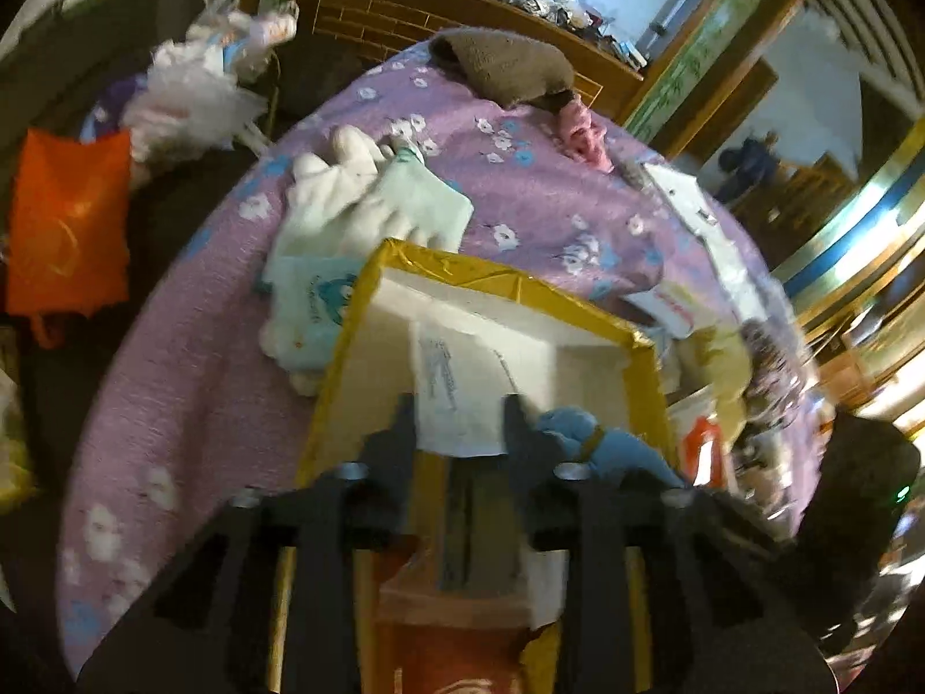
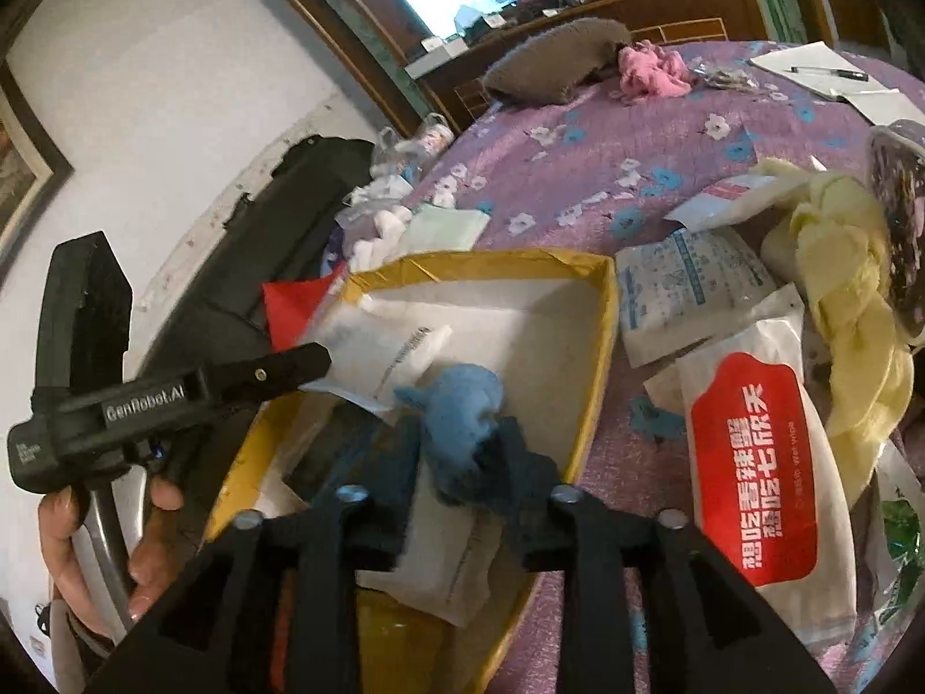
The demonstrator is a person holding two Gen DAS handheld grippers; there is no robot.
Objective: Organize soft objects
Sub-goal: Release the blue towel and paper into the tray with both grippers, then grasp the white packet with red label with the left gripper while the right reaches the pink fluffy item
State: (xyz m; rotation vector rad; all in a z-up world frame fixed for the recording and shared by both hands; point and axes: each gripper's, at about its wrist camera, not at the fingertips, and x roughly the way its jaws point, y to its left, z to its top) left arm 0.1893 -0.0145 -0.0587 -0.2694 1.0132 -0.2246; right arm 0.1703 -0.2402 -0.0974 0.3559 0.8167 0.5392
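A yellow-rimmed cardboard box (image 1: 509, 280) (image 2: 601, 347) sits on the purple flowered table. My left gripper (image 1: 459, 422) is shut on a white packet (image 1: 457, 393) held over the box; it also shows in the right wrist view (image 2: 289, 367). My right gripper (image 2: 462, 434) is shut on a blue plush toy (image 2: 465, 410) above the box; the toy also shows in the left wrist view (image 1: 607, 445). White packets (image 2: 399, 347) lie inside the box.
White and mint soft cloths (image 1: 370, 202), a brown plush (image 1: 503, 63) (image 2: 555, 58), a pink cloth (image 2: 650, 72), a yellow cloth (image 2: 850, 289), a red-labelled wipes pack (image 2: 757, 462), papers with a pen (image 2: 821, 72) lie on the table. An orange bag (image 1: 69, 220) hangs left.
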